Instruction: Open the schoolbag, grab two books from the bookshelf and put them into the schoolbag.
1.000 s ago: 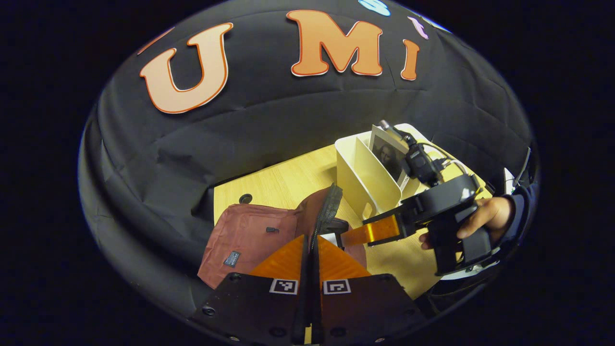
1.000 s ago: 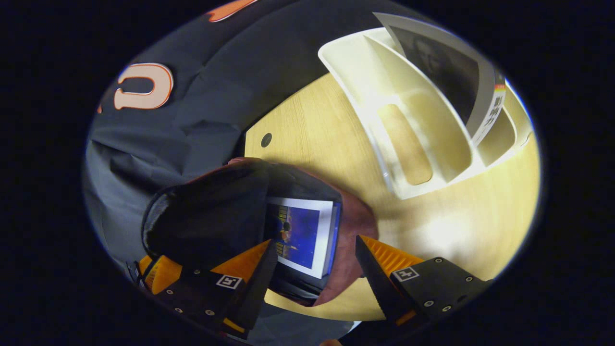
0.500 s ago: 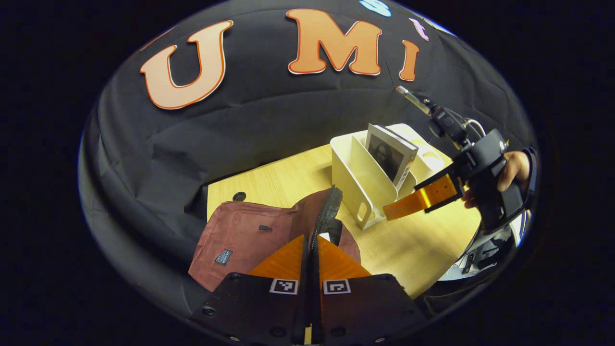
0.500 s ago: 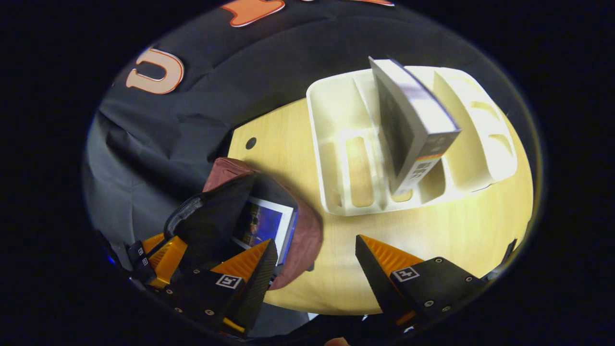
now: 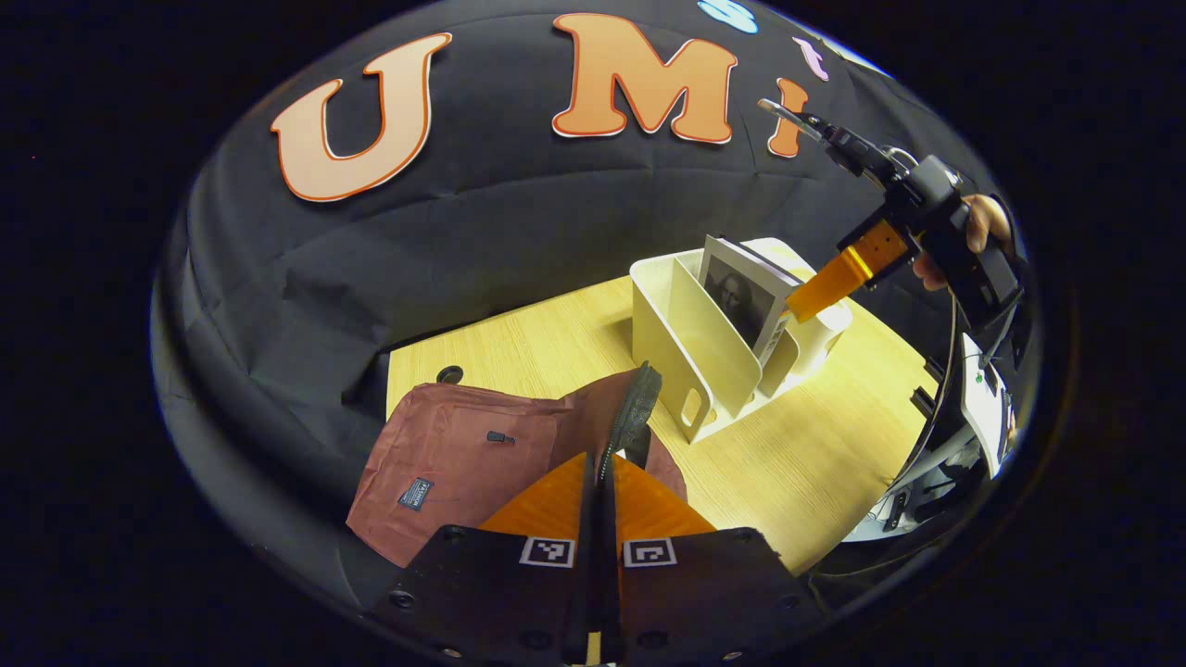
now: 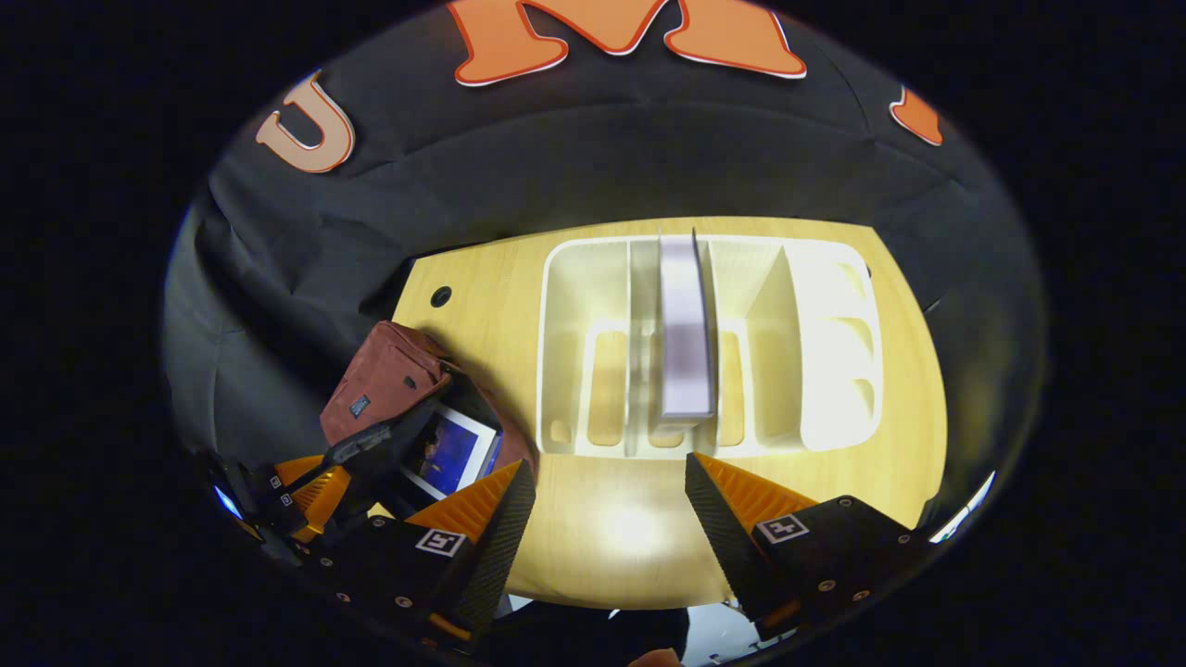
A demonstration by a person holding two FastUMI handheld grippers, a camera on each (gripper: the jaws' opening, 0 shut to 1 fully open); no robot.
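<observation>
The maroon schoolbag point(image 5: 454, 454) lies on the wooden table, and my left gripper point(image 5: 600, 468) is shut on the black edge of its opening, holding it up. A blue-covered book point(image 6: 449, 449) sits inside the bag point(image 6: 384, 380), beside the left gripper point(image 6: 315, 477). A second book point(image 6: 684, 333), with a portrait cover point(image 5: 746, 296), stands upright in a middle slot of the white bookshelf point(image 6: 834, 343). My right gripper point(image 6: 607, 472) is open above the shelf, looking down on the book's top edge. In the left gripper view the right gripper point(image 5: 799, 308) hangs just over the book.
The bookshelf point(image 5: 686, 343) stands at the table's far right, its other slots bare. A round cable hole point(image 6: 441, 296) sits near the table's back left corner. A hand point(image 5: 982, 222) holds the right gripper. Bare tabletop point(image 6: 630, 528) lies between the shelf and the near edge.
My right gripper has risen from the bag's opening and swung over the bookshelf, now centred above the standing book. My left gripper still holds the bag's edge.
</observation>
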